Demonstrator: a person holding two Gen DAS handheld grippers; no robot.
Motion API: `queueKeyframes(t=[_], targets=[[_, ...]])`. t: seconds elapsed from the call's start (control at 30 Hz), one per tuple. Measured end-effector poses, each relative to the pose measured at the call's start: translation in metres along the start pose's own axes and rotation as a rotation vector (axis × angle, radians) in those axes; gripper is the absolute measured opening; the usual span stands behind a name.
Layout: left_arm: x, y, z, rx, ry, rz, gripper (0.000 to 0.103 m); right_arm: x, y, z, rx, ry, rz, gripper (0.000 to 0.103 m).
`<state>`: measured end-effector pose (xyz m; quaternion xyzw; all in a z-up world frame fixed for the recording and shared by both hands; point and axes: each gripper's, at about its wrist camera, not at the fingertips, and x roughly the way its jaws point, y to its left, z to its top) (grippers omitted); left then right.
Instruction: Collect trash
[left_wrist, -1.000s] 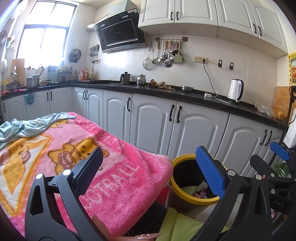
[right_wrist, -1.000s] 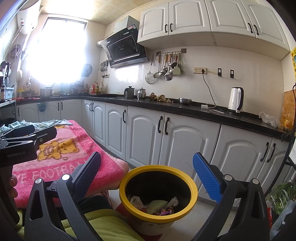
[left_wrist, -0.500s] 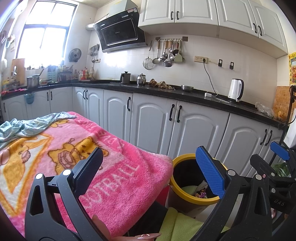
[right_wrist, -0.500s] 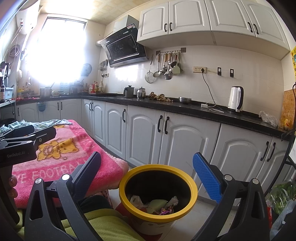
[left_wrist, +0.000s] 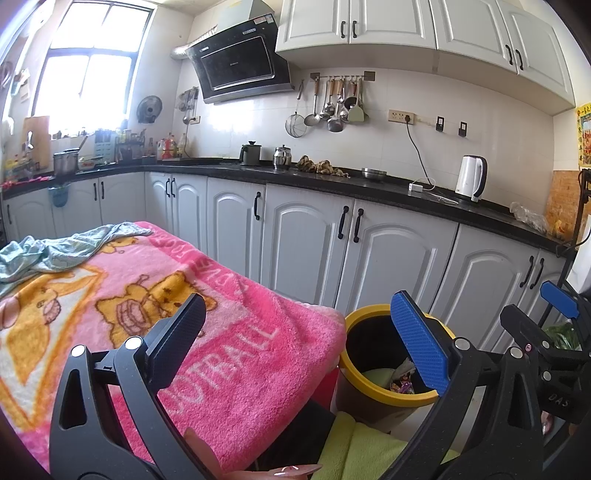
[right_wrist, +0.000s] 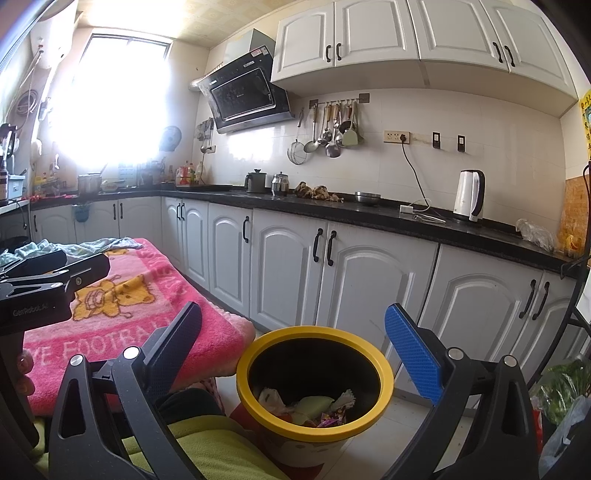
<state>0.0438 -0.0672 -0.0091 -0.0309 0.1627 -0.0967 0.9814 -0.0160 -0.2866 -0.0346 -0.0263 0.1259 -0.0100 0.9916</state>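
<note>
Both my claws are spread apart and hold nothing: my left claw (left_wrist: 299, 343) above a pink blanket (left_wrist: 229, 354), my right claw (right_wrist: 295, 347) over a yellow-rimmed bin (right_wrist: 314, 428) on the floor, trash (right_wrist: 314, 406) inside. White cabinets (right_wrist: 369, 291) stand behind, a kettle (right_wrist: 469, 201) on the desk (right_wrist: 369, 214)

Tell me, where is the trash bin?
The bin sits on the floor low in the right wrist view, between the pink blanket and the white cabinets.
</note>
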Motion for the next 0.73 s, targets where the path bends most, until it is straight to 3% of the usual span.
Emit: queueKeyframes(t=[0.37, 0.5, 0.63, 0.73], targets=[[0.003, 0.014, -0.004, -0.018, 0.025, 0.023, 0.092, 0.013, 0.003, -0.002, -0.003, 0.058, 0.021, 0.097], [-0.001, 0.055, 0.001, -0.102, 0.062, 0.083, 0.092, 0.028, 0.022, 0.013, -0.019, 0.064, 0.085, 0.097], [-0.022, 0.157, 0.003, -0.259, 0.106, 0.296, 0.092, 0.057, 0.104, 0.044, -0.085, 0.092, 0.295, 0.097], [-0.056, 0.269, -0.008, -0.401, 0.142, 0.567, 0.092, 0.079, 0.206, 0.051, -0.143, 0.181, 0.554, 0.097]])
